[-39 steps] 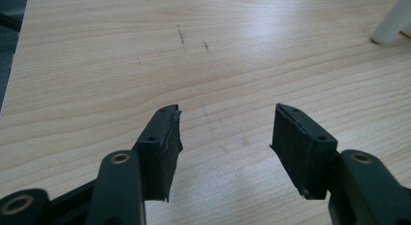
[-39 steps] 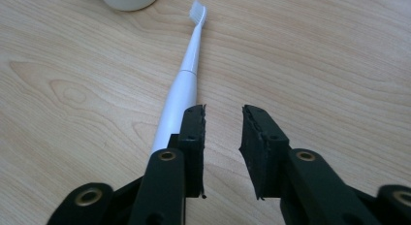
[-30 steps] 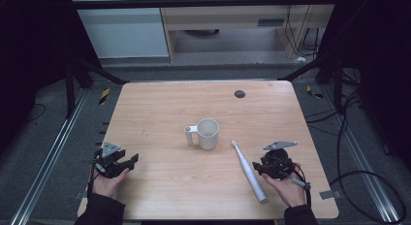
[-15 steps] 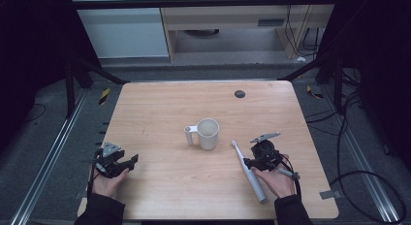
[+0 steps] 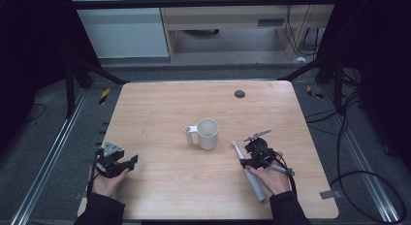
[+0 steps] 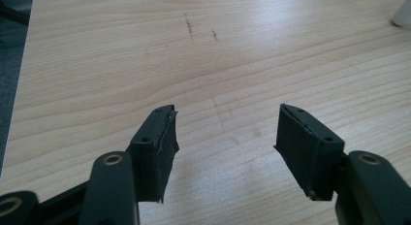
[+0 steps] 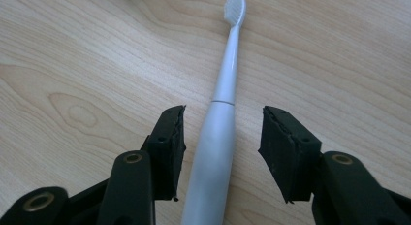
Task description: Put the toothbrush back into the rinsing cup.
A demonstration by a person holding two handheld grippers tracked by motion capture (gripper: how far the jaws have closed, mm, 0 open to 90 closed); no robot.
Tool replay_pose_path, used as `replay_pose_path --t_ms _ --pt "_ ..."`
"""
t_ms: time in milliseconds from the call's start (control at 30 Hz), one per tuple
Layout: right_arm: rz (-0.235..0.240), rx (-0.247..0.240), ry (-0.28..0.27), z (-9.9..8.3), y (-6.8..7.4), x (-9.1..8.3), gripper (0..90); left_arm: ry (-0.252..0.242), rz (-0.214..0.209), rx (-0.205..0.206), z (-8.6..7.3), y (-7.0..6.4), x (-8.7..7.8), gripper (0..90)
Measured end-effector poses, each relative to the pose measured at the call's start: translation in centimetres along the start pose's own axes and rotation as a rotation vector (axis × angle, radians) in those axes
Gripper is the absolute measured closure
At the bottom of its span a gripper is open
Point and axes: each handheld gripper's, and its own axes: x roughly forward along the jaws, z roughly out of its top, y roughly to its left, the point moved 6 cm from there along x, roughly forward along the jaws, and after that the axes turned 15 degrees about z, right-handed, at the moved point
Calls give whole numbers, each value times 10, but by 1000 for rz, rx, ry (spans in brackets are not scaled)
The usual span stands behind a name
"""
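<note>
The wooden desk (image 5: 160, 113) carries a white mug (image 5: 207, 133) near its middle, and just to the mug's right a white electric toothbrush (image 7: 219, 123) lies flat, bristle end toward the mug, handle toward the person. The right hand-held gripper (image 7: 220, 137) sits low over it with its jaws parted, one on each side of the thick handle and not yet touching it. The left hand-held gripper (image 6: 225, 133) rests well apart at the desk's left edge, jaws spread over bare wood, holding nothing. The likeliest trouble, as I judge it, is the round, smooth handle rolling or squirting out if the jaws close off-centre or too high on its curve. A pinch this far back could also let the long neck droop and swing into the mug when lifted. One jaw dragging on the desk might nudge the brush sideways. No brand, label or writing is legible on the toothbrush, the mug or the desk.
</note>
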Motion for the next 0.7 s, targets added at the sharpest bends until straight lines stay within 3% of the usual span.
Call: replay_pose_path --t_ms 700 --pt "8 37 109 -12 -4 19 540 16 -21 2 -2 -3 2 385"
